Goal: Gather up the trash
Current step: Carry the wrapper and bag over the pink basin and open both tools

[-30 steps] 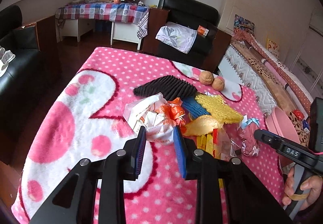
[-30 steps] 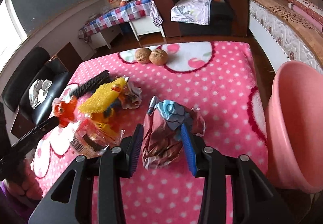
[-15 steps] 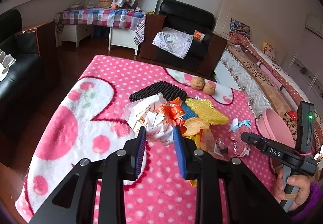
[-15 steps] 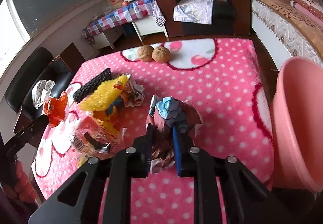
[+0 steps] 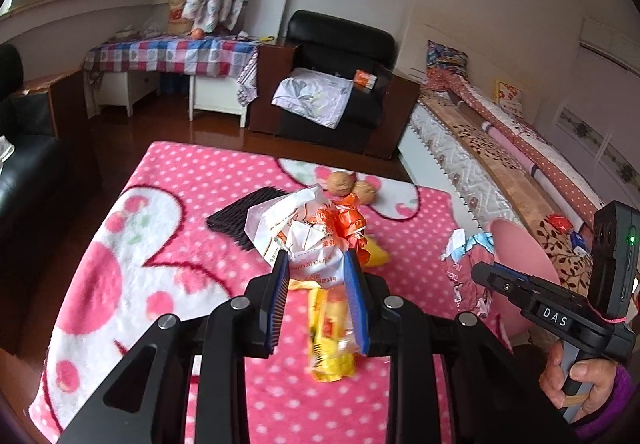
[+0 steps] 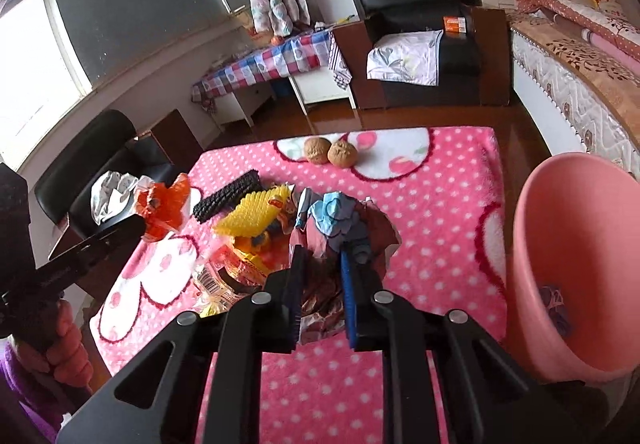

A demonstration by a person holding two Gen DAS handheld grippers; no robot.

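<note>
My left gripper (image 5: 316,264) is shut on a white and orange crumpled wrapper (image 5: 304,232) and holds it above the pink dotted blanket (image 5: 168,211). It also shows in the right wrist view (image 6: 164,203), raised at the left. My right gripper (image 6: 322,256) is shut on a red and blue crumpled snack bag (image 6: 344,228), lifted off the blanket; the bag shows in the left wrist view (image 5: 468,268) too. A yellow wrapper (image 5: 330,336) lies below my left gripper. A pink bin (image 6: 576,268) stands at the table's right edge.
A yellow bumpy pad (image 6: 256,215), a black ribbed pad (image 6: 228,195) and a clear wrapper (image 6: 218,276) lie mid-table. Two walnuts (image 6: 330,151) sit at the far side. A black armchair (image 6: 424,39) and a bed (image 6: 580,55) stand behind.
My left gripper closed on the white and orange wrapper and lifted it. My right gripper closed on the red and blue bag and raised it off the blanket.
</note>
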